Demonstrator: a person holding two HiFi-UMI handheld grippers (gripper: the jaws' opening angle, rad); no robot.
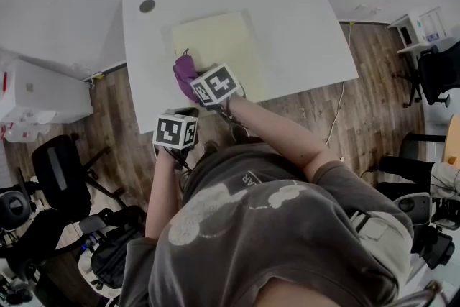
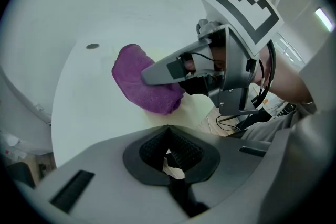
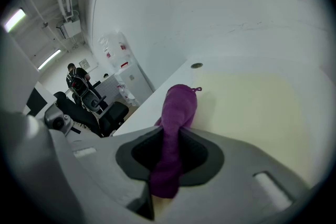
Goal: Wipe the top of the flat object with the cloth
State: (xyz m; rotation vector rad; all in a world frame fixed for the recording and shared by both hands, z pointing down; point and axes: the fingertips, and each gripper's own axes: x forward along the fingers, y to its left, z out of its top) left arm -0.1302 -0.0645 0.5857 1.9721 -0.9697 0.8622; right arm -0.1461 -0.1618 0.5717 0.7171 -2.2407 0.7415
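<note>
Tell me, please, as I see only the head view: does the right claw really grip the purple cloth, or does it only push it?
Observer: It grips. The right claw is shut on the purple cloth, and a fold runs between its jaws.
Operator: Does the left claw hold anything?
Observer: No. The left claw is shut with nothing in it.
Operator: Does the cloth touch the flat object?
Observer: In the left gripper view its lower end seems to rest on the pale yellow sheet, near the edge.
</note>
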